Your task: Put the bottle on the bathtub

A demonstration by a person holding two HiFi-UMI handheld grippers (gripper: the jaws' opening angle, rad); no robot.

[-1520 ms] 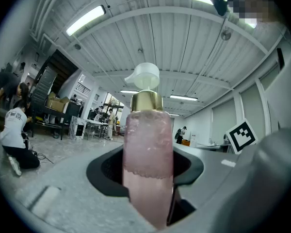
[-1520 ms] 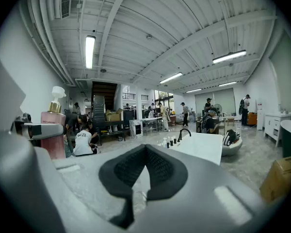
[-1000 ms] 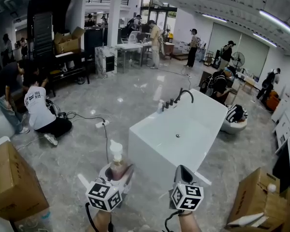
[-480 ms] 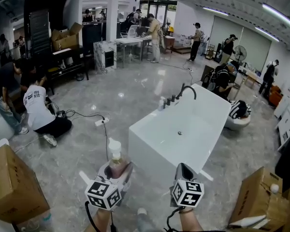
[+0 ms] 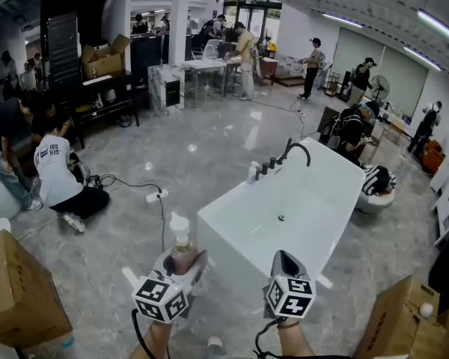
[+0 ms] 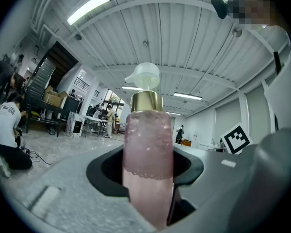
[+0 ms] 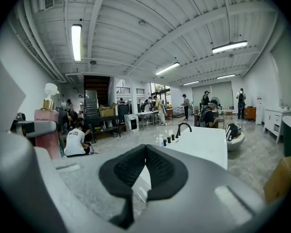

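Note:
A pump bottle (image 5: 182,254) of pink liquid with a gold collar and a white pump head stands upright between my left gripper's jaws (image 5: 182,266). In the left gripper view the bottle (image 6: 148,154) fills the middle, with the dark pads of the left gripper (image 6: 146,171) pressed on both sides of it. The white bathtub (image 5: 223,200) lies just ahead and to the right, with its near corner close to both grippers. My right gripper (image 5: 283,264) is beside the left one with nothing in it. In its own view the right gripper's (image 7: 145,152) pads meet at the tips, and the bathtub (image 7: 203,142) lies beyond.
A black faucet (image 5: 295,149) and small bottles (image 5: 260,169) stand on the tub's far rim. Cardboard boxes sit at the lower left (image 5: 15,290) and lower right (image 5: 400,320). A crouching person (image 5: 56,174) and a power strip with its cable (image 5: 156,195) are on the floor at the left. Several people stand farther back.
Both grippers have moved forward across the floor toward the bathtub, and the bottle has gone with the left one. The tub looks slightly nearer. Neither grip has changed.

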